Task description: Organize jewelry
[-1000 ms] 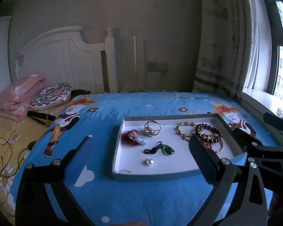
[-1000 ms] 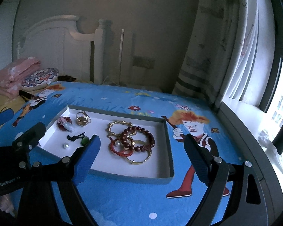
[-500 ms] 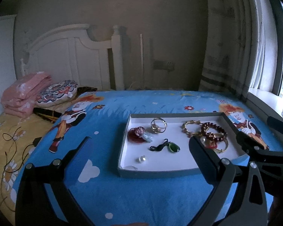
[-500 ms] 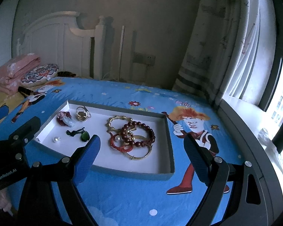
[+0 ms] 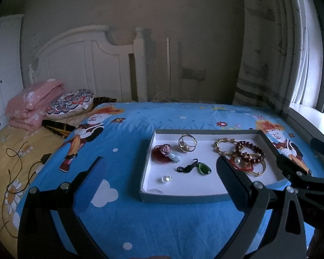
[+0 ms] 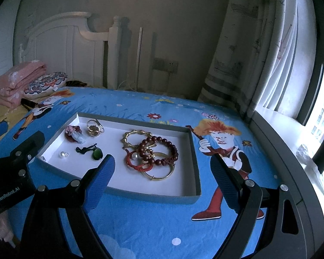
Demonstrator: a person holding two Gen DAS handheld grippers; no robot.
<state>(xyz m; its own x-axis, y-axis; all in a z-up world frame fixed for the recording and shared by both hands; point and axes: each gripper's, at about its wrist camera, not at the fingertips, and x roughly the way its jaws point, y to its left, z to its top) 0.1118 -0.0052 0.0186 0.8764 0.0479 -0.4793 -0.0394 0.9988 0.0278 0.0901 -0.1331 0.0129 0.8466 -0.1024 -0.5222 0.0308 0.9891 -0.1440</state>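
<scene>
A shallow grey-rimmed white tray [image 5: 179,198] [image 6: 140,195] lies on the blue bedspread. In it lie a red flower piece [image 5: 165,152], gold rings [image 5: 186,145], a green pendant on a black cord [image 5: 203,169], a small pearl [image 5: 165,179] and a pile of bracelets [image 6: 153,153]: gold, dark red beads, red cord. My left gripper [image 5: 159,172] is open and empty, just short of the tray's near left part. My right gripper [image 6: 162,170] is open and empty, near the tray's front edge by the bracelets.
A pink folded blanket [image 5: 30,105] and a patterned cushion [image 5: 70,102] lie by the white headboard [image 5: 86,64]. A black cable [image 5: 17,164] lies on the yellow sheet at left. Curtain [image 6: 259,54] and window sill [image 6: 291,151] stand at right.
Both views have shifted slightly: the tray sits further right in the left wrist view and a little closer in the right wrist view. Both grippers stay open; the jewelry has not moved.
</scene>
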